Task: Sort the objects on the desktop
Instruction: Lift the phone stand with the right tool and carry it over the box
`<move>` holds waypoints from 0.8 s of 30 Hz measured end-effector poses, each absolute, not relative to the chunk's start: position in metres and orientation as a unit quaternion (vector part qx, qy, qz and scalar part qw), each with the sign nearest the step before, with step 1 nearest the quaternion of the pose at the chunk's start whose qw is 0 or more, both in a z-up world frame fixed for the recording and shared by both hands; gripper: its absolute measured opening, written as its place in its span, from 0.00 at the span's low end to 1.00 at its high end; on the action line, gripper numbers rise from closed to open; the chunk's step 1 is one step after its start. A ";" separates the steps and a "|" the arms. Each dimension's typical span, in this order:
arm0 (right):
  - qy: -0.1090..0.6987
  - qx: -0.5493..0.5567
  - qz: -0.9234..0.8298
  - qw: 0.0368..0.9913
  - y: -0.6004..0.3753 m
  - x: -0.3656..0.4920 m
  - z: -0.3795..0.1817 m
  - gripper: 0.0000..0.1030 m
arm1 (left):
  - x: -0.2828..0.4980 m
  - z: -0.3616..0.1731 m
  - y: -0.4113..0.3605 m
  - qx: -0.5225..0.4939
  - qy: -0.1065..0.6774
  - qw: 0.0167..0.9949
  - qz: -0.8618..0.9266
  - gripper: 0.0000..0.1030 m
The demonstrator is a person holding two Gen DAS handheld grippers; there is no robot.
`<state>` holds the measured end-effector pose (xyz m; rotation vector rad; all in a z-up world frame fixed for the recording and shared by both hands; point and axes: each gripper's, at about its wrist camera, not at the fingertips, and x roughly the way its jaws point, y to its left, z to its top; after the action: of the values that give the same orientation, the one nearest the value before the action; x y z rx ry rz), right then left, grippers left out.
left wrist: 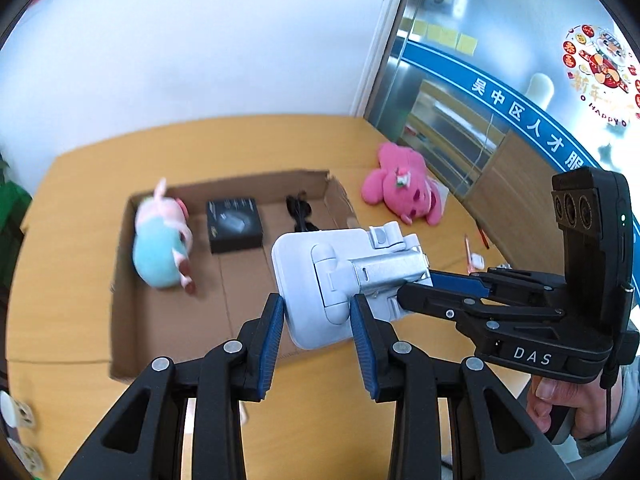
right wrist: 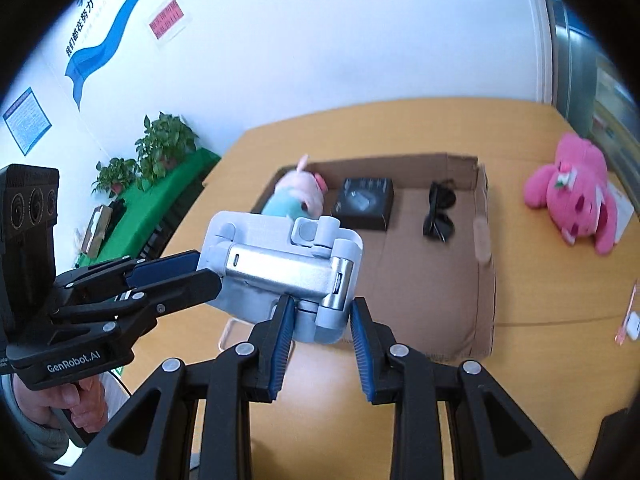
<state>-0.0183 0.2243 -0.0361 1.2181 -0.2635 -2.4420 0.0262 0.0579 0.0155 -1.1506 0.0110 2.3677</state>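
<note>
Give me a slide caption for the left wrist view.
Both grippers, left and right, carry a white folding stand above the cardboard box.

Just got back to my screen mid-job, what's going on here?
A person holds a white and silver folding gadget between two handheld tools, above the open cardboard box. The left tool grips one end and the right tool the other. Already in the box: a pink-and-blue plush, a black box and sunglasses. A pink bear lies outside on the table.
</note>
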 end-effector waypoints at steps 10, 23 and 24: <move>-0.094 0.414 -0.878 0.221 0.189 -0.046 -0.006 0.27 | -0.001 0.040 0.011 -0.407 -0.014 0.232 0.883 0.35; -0.104 0.478 -0.837 0.246 0.117 -0.116 -0.075 0.27 | -0.068 -0.029 -0.059 -0.465 -0.052 0.193 0.862 0.34; -0.108 0.485 -0.832 0.247 0.113 -0.120 -0.084 0.27 | -0.073 -0.037 -0.065 -0.471 -0.056 0.191 0.859 0.34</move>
<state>-0.1204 0.1132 -0.0838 1.3221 -0.2957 -2.2683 -0.0733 -0.0647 -0.0368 -1.3236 -0.1561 2.4146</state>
